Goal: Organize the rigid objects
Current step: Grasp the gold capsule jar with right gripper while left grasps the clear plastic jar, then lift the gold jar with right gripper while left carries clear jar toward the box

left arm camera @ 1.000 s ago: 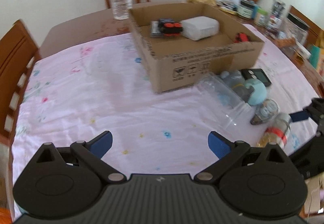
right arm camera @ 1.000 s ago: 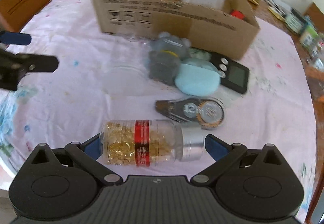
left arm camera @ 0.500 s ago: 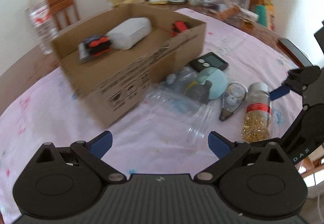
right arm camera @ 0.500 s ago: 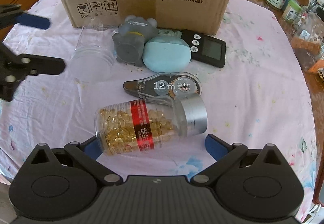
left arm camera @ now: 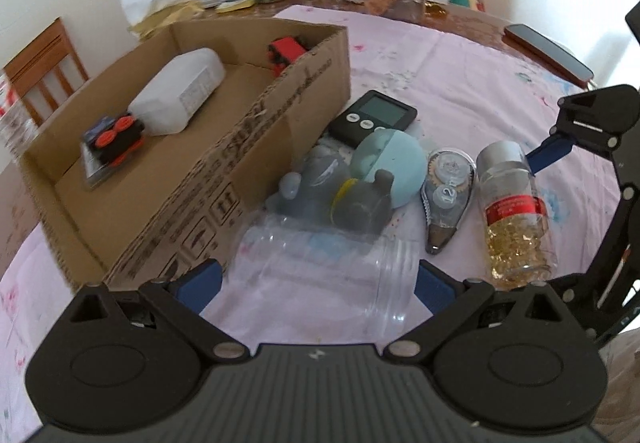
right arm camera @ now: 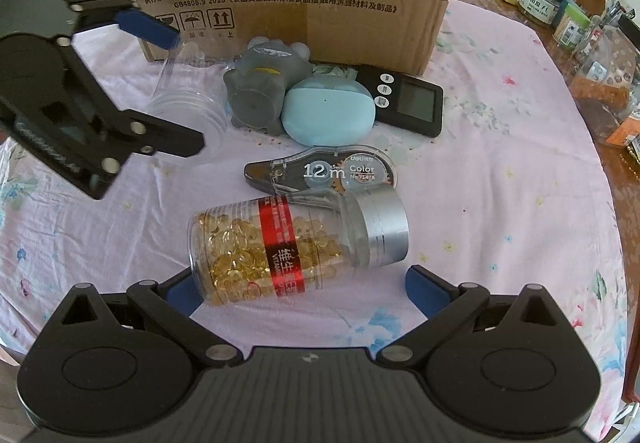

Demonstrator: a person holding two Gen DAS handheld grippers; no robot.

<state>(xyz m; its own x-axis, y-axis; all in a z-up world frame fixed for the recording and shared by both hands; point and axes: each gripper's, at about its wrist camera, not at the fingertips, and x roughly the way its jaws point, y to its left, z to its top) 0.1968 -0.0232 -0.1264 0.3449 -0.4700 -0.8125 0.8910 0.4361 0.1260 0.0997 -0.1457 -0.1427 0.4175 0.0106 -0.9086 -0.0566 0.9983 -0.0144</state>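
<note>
I have both grippers lined up for a pick, nothing lifted yet. My left gripper sits wide open around the empty clear jar, which lies on its side on the pink tablecloth, just in front of the cardboard box. Its long axis runs across my fingers, the threaded mouth towards the right. My right gripper is also spread wide, one finger to each side of the capsule bottle. That bottle lies flat too, its long axis left to right and slightly tilted, silver cap pointing right. I judge the next move is to close on each, squeezing gently since round bodies may roll, then lift over the box wall. The tape dispenser, blue case, grey toy and timer wait between bottle and box.
</note>
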